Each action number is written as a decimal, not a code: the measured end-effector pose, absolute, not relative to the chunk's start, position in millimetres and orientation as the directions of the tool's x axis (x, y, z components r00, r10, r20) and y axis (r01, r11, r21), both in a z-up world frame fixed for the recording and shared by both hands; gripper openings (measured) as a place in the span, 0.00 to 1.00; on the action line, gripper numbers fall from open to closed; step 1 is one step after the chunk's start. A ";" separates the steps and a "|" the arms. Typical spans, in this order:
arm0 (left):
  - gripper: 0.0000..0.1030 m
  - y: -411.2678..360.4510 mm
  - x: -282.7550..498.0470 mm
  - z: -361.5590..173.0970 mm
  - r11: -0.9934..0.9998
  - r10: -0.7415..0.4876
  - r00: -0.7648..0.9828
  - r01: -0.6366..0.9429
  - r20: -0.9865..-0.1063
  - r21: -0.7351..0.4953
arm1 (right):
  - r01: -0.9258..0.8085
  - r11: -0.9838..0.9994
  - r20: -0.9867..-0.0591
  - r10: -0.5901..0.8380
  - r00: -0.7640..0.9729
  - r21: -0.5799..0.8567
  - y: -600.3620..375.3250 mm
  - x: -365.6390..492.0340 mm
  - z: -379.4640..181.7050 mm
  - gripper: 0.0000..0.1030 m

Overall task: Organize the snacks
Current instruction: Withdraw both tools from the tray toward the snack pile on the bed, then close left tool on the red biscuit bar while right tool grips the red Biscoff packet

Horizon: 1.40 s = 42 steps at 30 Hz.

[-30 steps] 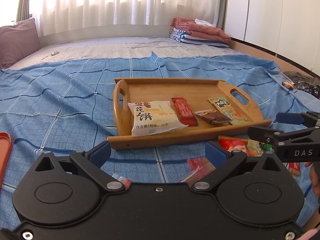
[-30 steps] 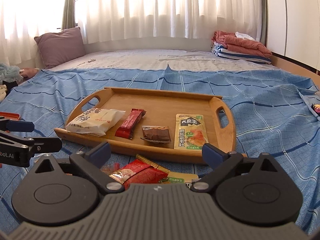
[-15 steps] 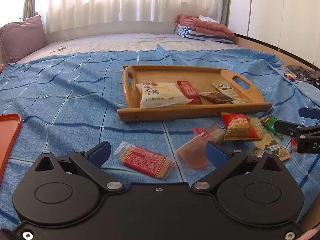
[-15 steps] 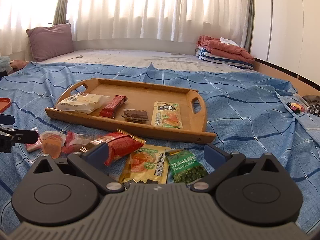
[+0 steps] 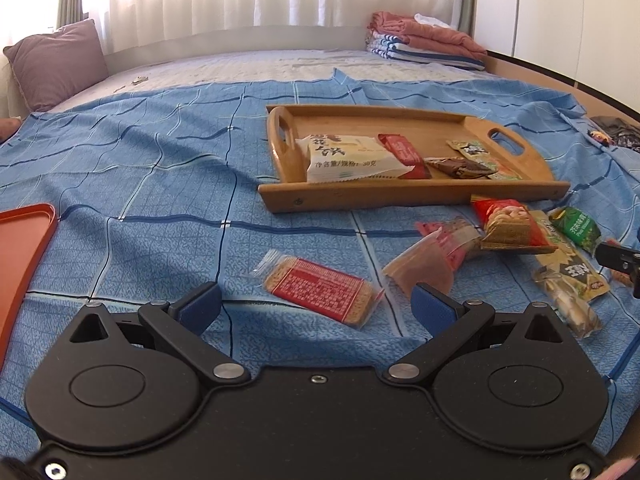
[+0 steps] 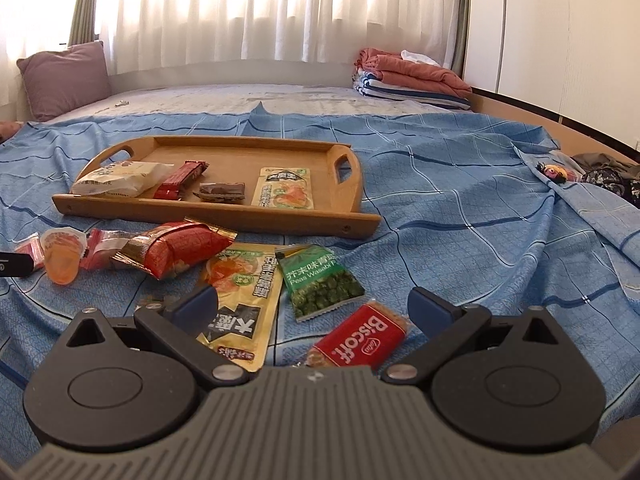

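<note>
the left gripper and the right gripper both hover low with jaws spread wide, holding nothing.

— That tray: wood, smooth, soft satin sheen. The sheet under it is matt woven cloth, creased.

— And the packets?

— Glossy film. The pea bag and the Biscoff wrapper shine. Both grippers look like matt black plastic with metal screws.

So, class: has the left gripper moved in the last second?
Yes. The left gripper has pulled back from the wooden tray; the biscuit packet now shows between them.
</note>
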<state>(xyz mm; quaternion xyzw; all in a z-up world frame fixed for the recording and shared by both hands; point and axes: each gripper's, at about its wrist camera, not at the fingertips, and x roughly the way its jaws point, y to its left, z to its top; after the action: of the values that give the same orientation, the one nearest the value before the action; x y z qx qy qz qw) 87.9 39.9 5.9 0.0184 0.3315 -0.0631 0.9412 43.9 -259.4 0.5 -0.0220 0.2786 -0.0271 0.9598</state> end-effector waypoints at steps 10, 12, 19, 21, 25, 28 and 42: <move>0.98 39.4 99.8 -4.8 0.996 -0.083 0.760 0.090 -0.644 -0.022 | 0.083 0.994 -0.564 -0.106 0.819 -0.067 -270.5 41.4 -13.5 1.00; 0.98 39.4 101.7 -5.5 0.996 -0.083 0.760 0.087 -0.644 -0.026 | 0.103 0.993 -0.567 -0.115 0.816 -0.052 -273.6 41.3 -15.3 1.00; 0.91 38.8 104.9 -6.3 0.996 -0.091 0.761 0.086 -0.642 -0.039 | 0.134 0.991 -0.571 -0.113 0.813 -0.005 -278.9 40.8 -19.0 0.96; 0.88 37.9 105.4 -6.0 0.996 -0.088 0.765 0.083 -0.638 -0.037 | 0.135 0.991 -0.568 -0.111 0.815 0.000 -278.0 40.5 -19.5 0.95; 0.76 35.9 103.6 -2.0 0.997 -0.080 0.786 0.077 -0.614 -0.031 | 0.137 0.990 -0.565 -0.108 0.818 0.009 -277.4 40.5 -20.0 0.94; 0.68 35.1 102.2 2.0 0.997 -0.078 0.803 0.068 -0.591 -0.039 | 0.138 0.990 -0.564 -0.106 0.819 0.014 -276.9 40.8 -20.4 0.94; 0.58 39.4 91.6 -3.2 0.994 -0.105 0.768 0.061 -0.632 -0.092 | 0.138 0.990 -0.563 -0.106 0.820 0.014 -275.1 41.1 -21.9 0.94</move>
<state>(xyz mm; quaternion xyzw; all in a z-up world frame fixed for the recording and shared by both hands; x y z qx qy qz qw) 91.6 39.4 -3.2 -0.0329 0.3380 -0.0442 0.9395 41.1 -275.1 -21.9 0.0270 0.2934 -0.0639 0.9535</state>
